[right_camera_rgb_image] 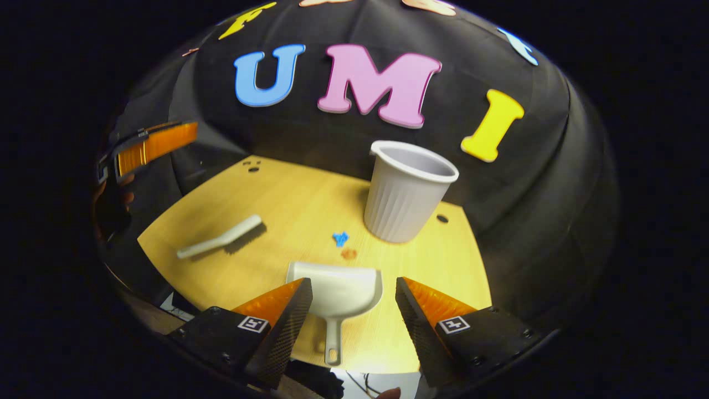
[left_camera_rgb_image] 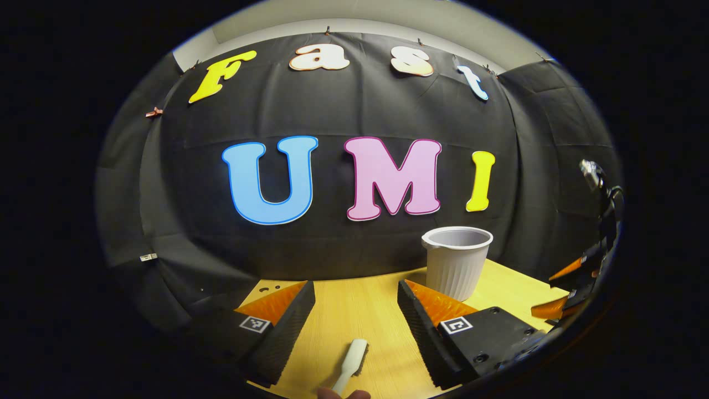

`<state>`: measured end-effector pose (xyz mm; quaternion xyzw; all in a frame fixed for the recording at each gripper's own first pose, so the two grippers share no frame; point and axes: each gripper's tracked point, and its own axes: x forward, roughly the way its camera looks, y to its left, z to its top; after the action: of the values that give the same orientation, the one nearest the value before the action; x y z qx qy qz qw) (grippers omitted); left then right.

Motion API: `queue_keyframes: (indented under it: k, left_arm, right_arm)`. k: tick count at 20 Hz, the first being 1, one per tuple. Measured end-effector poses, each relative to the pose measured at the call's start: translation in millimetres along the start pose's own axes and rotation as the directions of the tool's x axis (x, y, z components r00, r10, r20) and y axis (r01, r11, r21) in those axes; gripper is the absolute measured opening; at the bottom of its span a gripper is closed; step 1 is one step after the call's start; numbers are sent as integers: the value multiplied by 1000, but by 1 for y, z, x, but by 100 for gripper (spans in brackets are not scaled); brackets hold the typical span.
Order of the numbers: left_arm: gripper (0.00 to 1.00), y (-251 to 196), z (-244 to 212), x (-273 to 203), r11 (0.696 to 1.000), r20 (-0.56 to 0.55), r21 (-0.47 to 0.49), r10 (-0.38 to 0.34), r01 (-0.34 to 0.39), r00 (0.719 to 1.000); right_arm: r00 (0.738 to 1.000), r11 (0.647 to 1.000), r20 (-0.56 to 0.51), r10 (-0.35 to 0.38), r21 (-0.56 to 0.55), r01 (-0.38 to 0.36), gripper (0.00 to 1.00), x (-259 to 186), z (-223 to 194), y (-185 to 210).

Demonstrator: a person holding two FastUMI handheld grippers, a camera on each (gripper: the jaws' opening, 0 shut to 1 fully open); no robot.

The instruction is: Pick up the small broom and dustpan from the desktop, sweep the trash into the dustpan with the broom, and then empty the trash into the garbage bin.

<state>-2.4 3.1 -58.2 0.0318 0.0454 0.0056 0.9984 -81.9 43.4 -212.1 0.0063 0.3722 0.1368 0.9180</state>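
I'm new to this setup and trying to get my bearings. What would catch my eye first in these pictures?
Likely the pale ribbed bin, upright at the far side of the wooden desk. In front of it lie a blue scrap and an orange scrap, with the white dustpan just nearer, between the right gripper's open fingers. The broom lies flat to the left, under the open left gripper.

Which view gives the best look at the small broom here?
The right gripper view: the whole broom lies flat on the desktop, handle and bristle head both visible, left of the dustpan. In the left gripper view, the broom sits low between that gripper's open fingers, cut off at the bottom edge.
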Motion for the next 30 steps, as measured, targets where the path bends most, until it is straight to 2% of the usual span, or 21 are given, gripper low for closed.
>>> queue_keyframes:
  k: [4,10,15,20,23,24,25,26,30]
  left_arm:
    - [96,6,-12,-1,1000,-25,-9,26,-26,999]
    - [96,14,-24,-1,998,-60,-5,64,-65,996]
    - [96,15,-30,-1,995,-83,4,95,-95,992]
    - [95,18,-38,-4,992,-118,3,125,-126,985]
    - [96,19,-44,-6,990,-133,11,139,-139,981]
    - [96,19,-44,-6,990,-136,15,141,-140,981]
    - [96,18,-46,-6,990,-140,21,141,-139,980]
    - [96,17,-48,-6,990,-148,26,139,-136,979]
    - [96,22,-64,-5,991,-205,35,133,-128,970]
  right_arm:
    - [972,999,-229,41,35,-34,90,35,-60,7]
    - [920,998,-386,61,56,-42,88,91,-111,11]
    - [888,996,-451,88,62,-67,87,121,-137,23]
    - [879,989,-462,113,136,-56,77,142,-139,29]
    - [892,987,-438,109,152,-46,71,149,-130,26]
    - [892,988,-440,105,151,-42,64,150,-131,24]
    - [892,987,-439,111,155,-46,47,149,-128,23]
    - [893,988,-434,119,145,-62,39,151,-130,25]
    - [906,981,-390,166,154,-114,37,144,-122,23]
